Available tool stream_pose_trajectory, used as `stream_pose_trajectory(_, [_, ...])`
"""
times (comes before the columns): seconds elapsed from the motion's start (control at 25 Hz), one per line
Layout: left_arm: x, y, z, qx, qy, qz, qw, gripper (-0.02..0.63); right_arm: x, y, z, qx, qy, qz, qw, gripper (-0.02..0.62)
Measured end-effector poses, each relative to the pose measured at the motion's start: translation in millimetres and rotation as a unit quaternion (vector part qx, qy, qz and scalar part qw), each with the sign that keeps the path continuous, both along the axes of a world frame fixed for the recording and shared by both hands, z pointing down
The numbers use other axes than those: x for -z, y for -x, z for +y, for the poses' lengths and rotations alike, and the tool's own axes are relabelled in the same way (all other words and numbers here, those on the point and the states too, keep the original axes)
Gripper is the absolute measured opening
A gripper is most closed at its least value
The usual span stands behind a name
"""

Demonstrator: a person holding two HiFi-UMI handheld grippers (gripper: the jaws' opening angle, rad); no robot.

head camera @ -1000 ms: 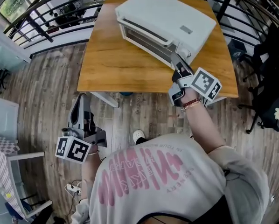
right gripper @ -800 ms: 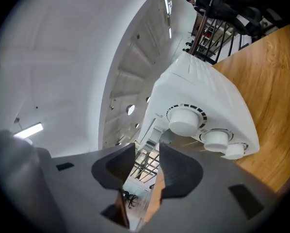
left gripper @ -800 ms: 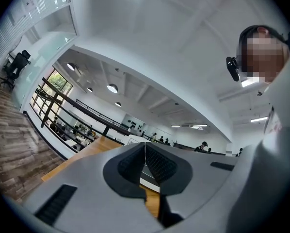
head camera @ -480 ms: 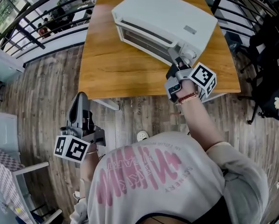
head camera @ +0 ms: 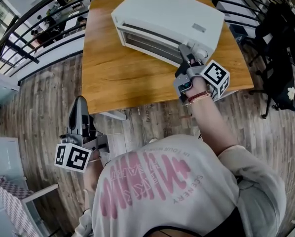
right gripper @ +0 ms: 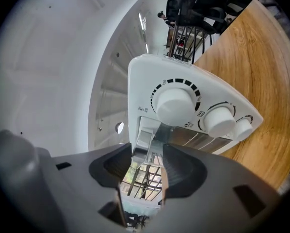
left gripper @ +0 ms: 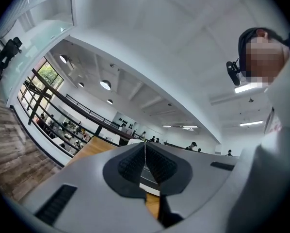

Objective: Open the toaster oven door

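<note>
The left gripper (left gripper: 145, 155), well short of the oven, was pressed together and empty. The right gripper (right gripper: 144, 160), jaws just spreading, flanked without pinching the pale door handle (right gripper: 145, 139) of the white boxy toaster oven (head camera: 169, 16) on the wooden table (head camera: 118, 78). That rigid, slick bar looked the place to grip.

The right arm reaches forward on the person's right, and its wrist (head camera: 201, 97) sits just behind the marker cube (head camera: 216, 79). The right claw (head camera: 189, 57) points away from the person, roughly level and rolled onto its side. Its jaws have just been opening and now stand wide apart. The end of the door handle (right gripper: 143, 142) lies between them, and the pads are not pressing on it. The left claw (head camera: 80, 102) hangs low at the near left and points forward. Its jaws are together with nothing between them.
</note>
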State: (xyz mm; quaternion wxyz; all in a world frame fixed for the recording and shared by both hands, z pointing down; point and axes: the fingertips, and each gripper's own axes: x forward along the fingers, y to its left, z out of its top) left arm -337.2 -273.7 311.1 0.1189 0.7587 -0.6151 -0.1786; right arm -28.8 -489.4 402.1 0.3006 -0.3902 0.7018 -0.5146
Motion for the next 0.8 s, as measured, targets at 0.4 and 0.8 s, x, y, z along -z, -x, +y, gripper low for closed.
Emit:
stream_pose_trajectory(0.4, [6.0,8.7,-7.7,-0.019,-0.01,0.001,0.9998,0.021,8.7,-7.1,-3.5,-0.035,0.009,0.005,0.999,0.14])
stream_pose_trajectory(0.8, [-7.2,13.2,10.8,-0.014,-0.013,0.008,0.9998,0.021,0.4,-3.9,11.7,-0.037,0.008,0.028,0.999,0.12])
